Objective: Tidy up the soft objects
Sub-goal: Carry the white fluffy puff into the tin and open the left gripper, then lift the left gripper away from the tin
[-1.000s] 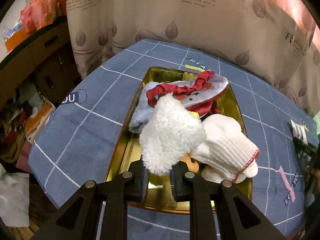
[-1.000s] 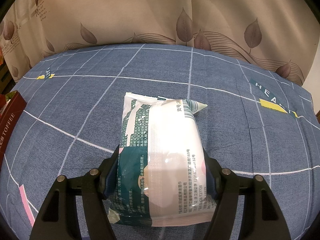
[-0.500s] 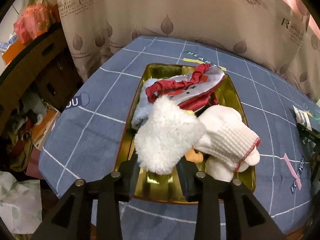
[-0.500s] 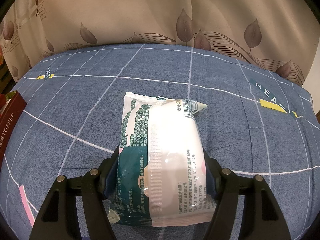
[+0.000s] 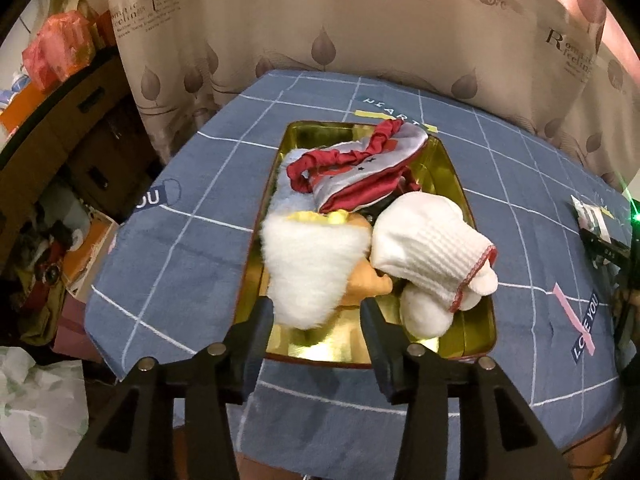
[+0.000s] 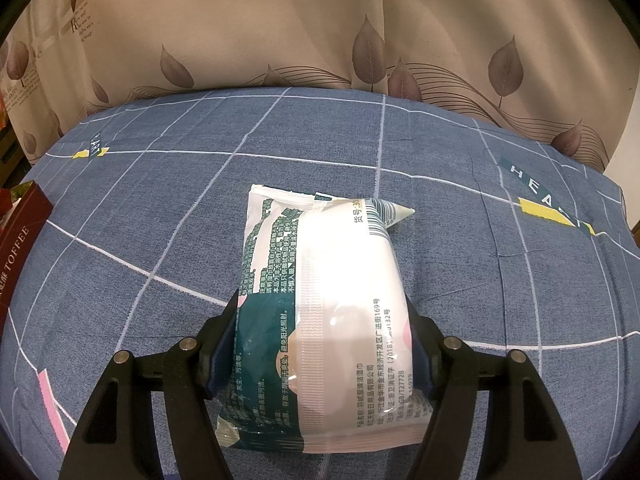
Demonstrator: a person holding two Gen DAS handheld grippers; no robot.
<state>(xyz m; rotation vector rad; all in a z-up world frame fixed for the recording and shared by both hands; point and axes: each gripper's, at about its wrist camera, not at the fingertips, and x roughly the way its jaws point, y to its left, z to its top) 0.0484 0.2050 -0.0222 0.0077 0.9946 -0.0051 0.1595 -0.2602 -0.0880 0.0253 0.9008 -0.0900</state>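
- The left gripper [image 5: 316,312] hangs over the near end of a shiny gold metal tray [image 5: 460,188]. Its jaws are opening.
- A fluffy white sock [image 5: 308,264] sits between the jaws. It leans on the left finger; the right finger is clear of it.
- In the tray with it are a white knitted glove with a red edge [image 5: 432,248], a grey and red cloth [image 5: 360,164], something soft and pale blue [image 5: 286,196] and something soft and orange [image 5: 366,280].
- The tray stands on a blue checked tablecloth [image 5: 192,248].
- The right gripper [image 6: 324,344] squeezes a white and green plastic pack of wet wipes [image 6: 324,276] from both sides, above the cloth.
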